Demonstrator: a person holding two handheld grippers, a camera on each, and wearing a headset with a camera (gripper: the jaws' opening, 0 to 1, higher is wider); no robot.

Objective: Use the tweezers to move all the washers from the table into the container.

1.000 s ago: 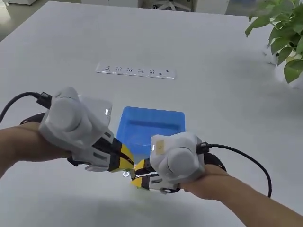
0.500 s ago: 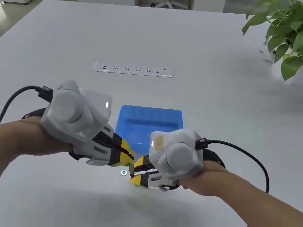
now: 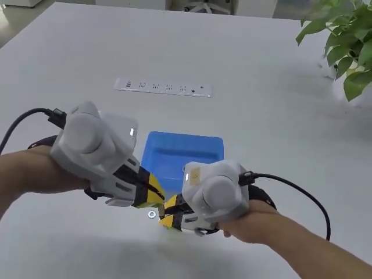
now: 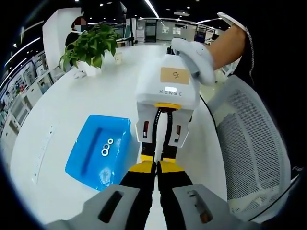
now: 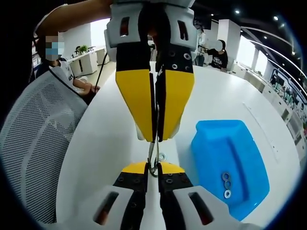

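Note:
My left gripper and right gripper meet tip to tip just in front of the blue container. The thin metal tweezers run between the left gripper's yellow jaws and down into my right gripper; both look shut on them. One washer lies on the table right under the tips, and also appears in the right gripper view as the washer. Three washers lie inside the container. My left gripper faces the right gripper.
A white power strip lies on the table beyond the container. A potted plant stands at the far right corner. A mesh office chair sits by the table's near edge. People stand in the room behind.
The grippers stay together over the washer with barely any motion. The head view has shifted slightly.

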